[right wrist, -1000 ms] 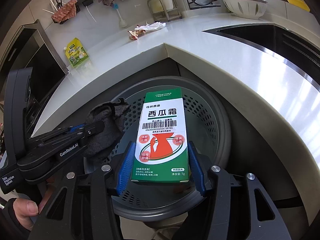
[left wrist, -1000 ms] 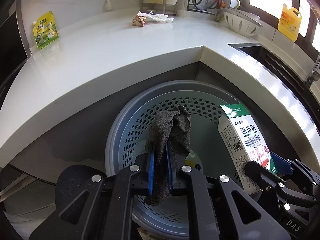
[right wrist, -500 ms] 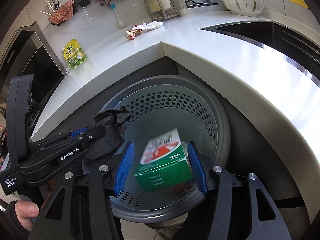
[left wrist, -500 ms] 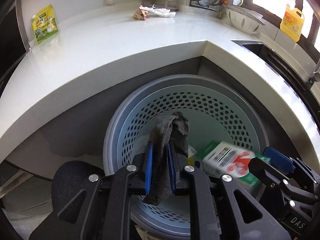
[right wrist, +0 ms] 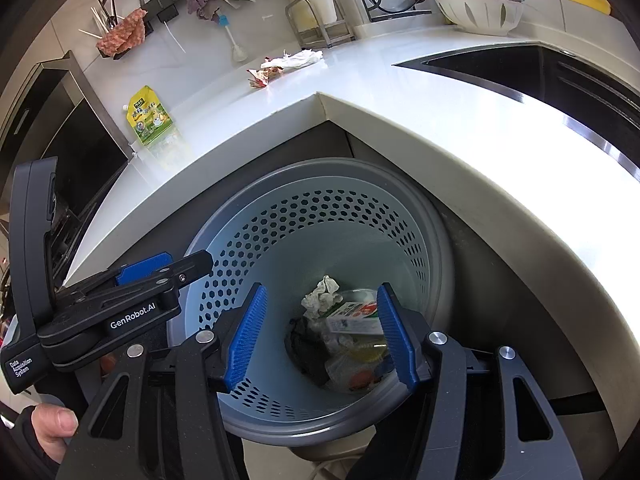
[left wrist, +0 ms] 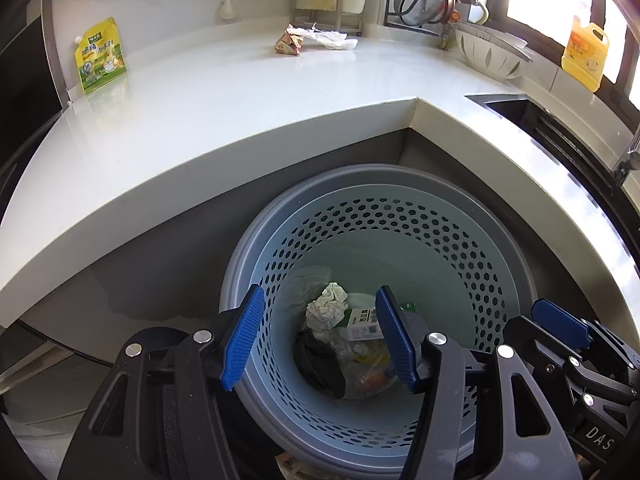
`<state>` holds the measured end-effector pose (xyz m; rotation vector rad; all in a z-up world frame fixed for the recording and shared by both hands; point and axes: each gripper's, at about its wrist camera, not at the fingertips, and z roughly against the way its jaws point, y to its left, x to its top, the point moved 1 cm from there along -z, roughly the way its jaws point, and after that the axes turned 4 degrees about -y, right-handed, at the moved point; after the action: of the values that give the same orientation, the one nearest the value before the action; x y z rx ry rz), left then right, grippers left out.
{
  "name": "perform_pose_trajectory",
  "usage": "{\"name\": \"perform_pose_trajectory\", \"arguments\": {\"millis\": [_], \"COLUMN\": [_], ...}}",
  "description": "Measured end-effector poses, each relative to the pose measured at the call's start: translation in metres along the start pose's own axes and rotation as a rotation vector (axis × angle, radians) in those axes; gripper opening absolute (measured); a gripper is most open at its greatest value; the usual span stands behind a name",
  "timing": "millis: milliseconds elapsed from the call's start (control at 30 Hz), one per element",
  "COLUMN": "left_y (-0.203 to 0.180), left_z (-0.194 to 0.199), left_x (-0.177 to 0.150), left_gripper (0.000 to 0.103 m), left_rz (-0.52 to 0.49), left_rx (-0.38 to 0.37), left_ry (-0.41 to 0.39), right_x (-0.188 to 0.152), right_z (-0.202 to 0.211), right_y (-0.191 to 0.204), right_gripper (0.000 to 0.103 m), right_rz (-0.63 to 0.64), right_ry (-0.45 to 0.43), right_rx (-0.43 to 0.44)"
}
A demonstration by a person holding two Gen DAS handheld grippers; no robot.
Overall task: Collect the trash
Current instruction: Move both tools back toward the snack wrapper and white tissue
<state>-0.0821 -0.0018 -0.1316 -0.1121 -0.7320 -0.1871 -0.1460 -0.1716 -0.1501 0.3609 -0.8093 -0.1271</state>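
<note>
- Pale blue perforated plastic forms the waste basket (left wrist: 452,240), which stands on the floor in the inner corner of the L-shaped white bench (left wrist: 224,120); we look straight down into it.
- At its bottom we see the trash: a green-and-white carton (right wrist: 352,314) lying flat, a dark grey cloth (left wrist: 320,364) to its left, a crumpled white tissue (left wrist: 328,306) above them, and some clear wrapping with yellow and orange bits.
- Our left gripper (left wrist: 320,340) hovers over the basket's near rim; its jaws are opening and nothing is between the blue pads.
- Our right gripper (right wrist: 320,336) hangs beside it over the same basket, jaws parted to a middling width and holding nothing.
- On the bench, well apart from the basket, a yellow-green pouch (left wrist: 100,60) stands near the left end.
- Near the back of the bench a crumpled snack wrapper (left wrist: 289,42) lies touching a white tissue wad (left wrist: 330,38).
- Farther right we see a white colander (left wrist: 492,54) and a yellow detergent bottle (left wrist: 584,54) by the window.
</note>
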Motion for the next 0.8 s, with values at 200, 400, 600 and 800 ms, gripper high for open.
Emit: {"name": "perform_pose_trajectory", "arguments": {"millis": [200, 400, 600, 800], "left_y": [0.001, 0.006, 0.013, 0.029], "left_z": [0.002, 0.005, 0.011, 0.024], "left_x": [0.001, 0.002, 0.007, 0.033], "left_gripper": [0.057, 0.063, 0.064, 0.070], "left_rz": [-0.001, 0.010, 0.016, 0.045], "left_rx": [0.009, 0.012, 0.015, 0.017], "left_ry": [-0.006, -0.016, -0.032, -0.081], "right_x": [0.000, 0.000, 0.006, 0.034], "right_z": [0.001, 0.001, 0.003, 0.008], "right_y": [-0.001, 0.001, 0.004, 0.012], "right_gripper": [0.055, 0.055, 0.055, 0.057], "right_rz": [-0.001, 0.006, 0.005, 0.041], "right_ry": [-0.003, -0.003, -0.019, -0.062], "right_rx": [0.003, 0.012, 0.041, 0.057]}}
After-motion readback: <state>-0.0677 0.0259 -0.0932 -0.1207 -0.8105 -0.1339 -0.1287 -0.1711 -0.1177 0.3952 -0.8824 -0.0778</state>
